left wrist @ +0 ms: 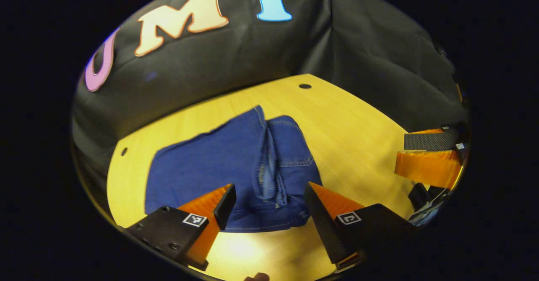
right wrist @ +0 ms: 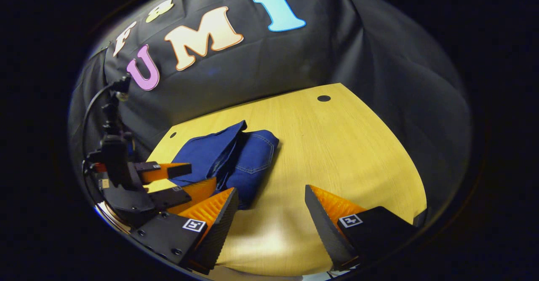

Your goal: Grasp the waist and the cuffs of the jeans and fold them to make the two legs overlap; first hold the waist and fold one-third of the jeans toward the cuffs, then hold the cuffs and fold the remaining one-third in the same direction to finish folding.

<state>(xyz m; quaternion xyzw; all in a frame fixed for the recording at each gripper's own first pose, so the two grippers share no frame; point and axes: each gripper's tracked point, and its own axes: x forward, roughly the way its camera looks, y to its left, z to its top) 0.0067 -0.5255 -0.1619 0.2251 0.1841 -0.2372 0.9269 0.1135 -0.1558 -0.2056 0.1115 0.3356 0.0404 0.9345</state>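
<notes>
Jeans (left wrist: 236, 167) lie as a folded bundle on the table (left wrist: 358, 146) — folding looks finished; left gripper (left wrist: 269, 205) and right gripper (right wrist: 269, 209) both gape, empty — next, withdraw.

Right gripper (left wrist: 429, 156) cut off by the left gripper view's rim, tips out of sight. Jeans (right wrist: 236, 159) near edge hidden behind left gripper (right wrist: 185, 182); layers underneath probably bunched, can't tell.

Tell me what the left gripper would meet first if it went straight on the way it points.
Probably the folded jeans: they lie on the table right ahead of the open left gripper, between its fingers; depth is unclear.
</notes>
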